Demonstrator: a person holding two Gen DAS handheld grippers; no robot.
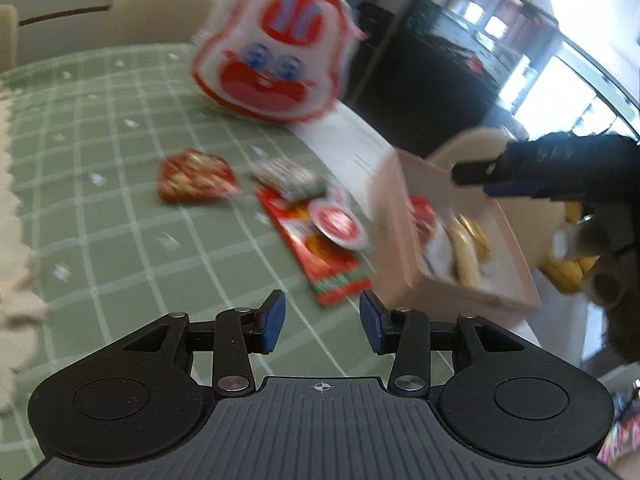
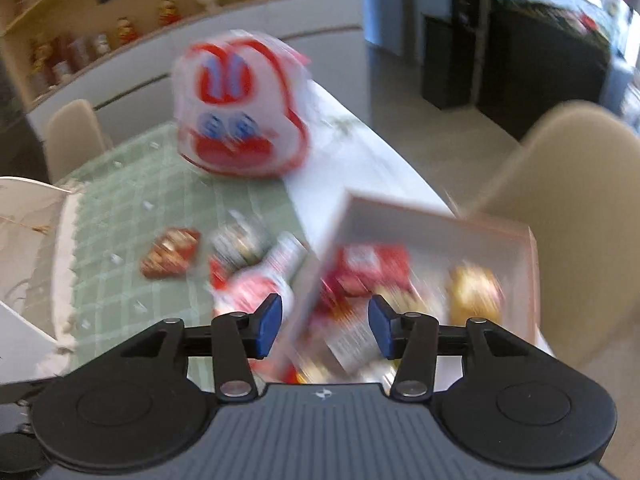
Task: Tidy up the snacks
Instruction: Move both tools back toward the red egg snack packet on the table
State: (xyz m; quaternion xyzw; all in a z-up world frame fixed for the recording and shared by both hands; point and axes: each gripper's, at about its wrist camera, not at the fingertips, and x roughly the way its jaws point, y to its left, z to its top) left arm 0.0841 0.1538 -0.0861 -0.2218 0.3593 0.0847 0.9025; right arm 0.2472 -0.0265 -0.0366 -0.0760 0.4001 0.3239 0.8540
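Nearest the left wrist camera, the left gripper (image 1: 322, 322) hangs over the green checked tablecloth (image 1: 120, 184) with its blue-padded fingers (image 1: 274, 322) spread apart and nothing between them. Just beyond its fingertips lies a long red snack packet (image 1: 320, 260), with a round red-and-white lidded snack (image 1: 338, 222) resting on its upper part. Farther on, a silvery wrapped snack (image 1: 286, 176) sits next to that packet, and a dark red snack bag (image 1: 194, 176) lies apart to the left. To the right stands the pink box (image 1: 394, 240), near the table edge on the bare white tabletop (image 1: 344, 144); it holds a red pack and yellowish wrapped items, though blur prevents telling them in detail. The right gripper (image 1: 516, 178) appears at the far side of the box in this view.

In the right wrist view, the right gripper (image 2: 325, 326) is released: its fingers (image 2: 268, 326) stand apart above the near corner of the pink box (image 2: 528, 276), gripping nothing. Inside the box lie red packs (image 2: 372, 270) and a yellow wrapped snack (image 2: 474, 288).

At the far end of the cloth stands a large white-and-red bag with a cartoon face (image 1: 276, 48). Beige chairs (image 2: 568, 208) stand beyond the table, and a shelf with figurines (image 2: 100, 36) lines the far wall.
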